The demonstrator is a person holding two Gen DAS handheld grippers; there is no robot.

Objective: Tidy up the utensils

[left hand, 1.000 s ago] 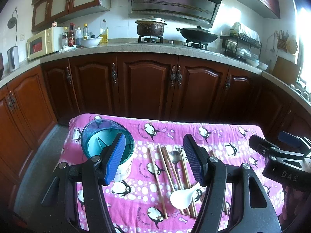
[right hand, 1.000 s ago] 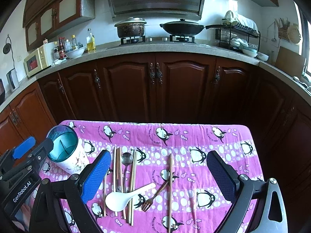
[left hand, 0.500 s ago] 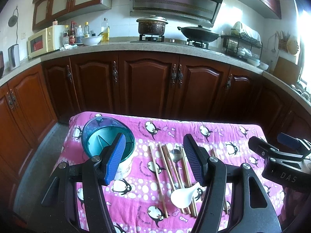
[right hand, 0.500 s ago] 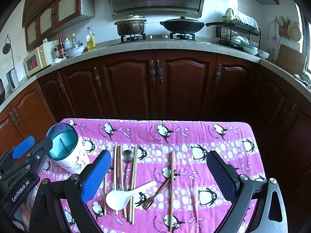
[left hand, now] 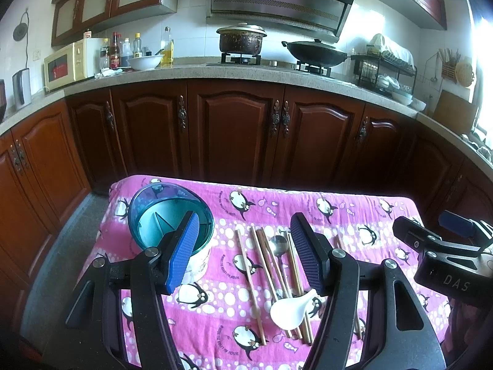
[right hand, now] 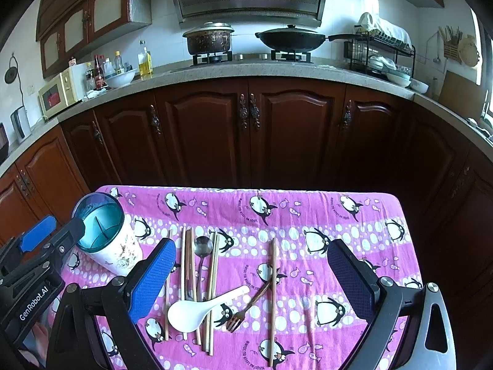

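A white utensil holder with a teal divided top stands at the table's left; it also shows in the left wrist view. Several wooden chopsticks, a metal spoon, a white rice spoon, a wooden fork and a lone chopstick lie on the pink penguin cloth. My left gripper is open and empty above the chopsticks. My right gripper is open wide and empty above the utensils.
Dark wooden cabinets stand behind the table, under a counter with a pot and a wok. The floor lies to the table's left. The right gripper's body shows at the right of the left wrist view.
Both views have tilted slightly upward, so the table sits a bit lower in frame. The utensils and holder have not moved. Both grippers stay open.
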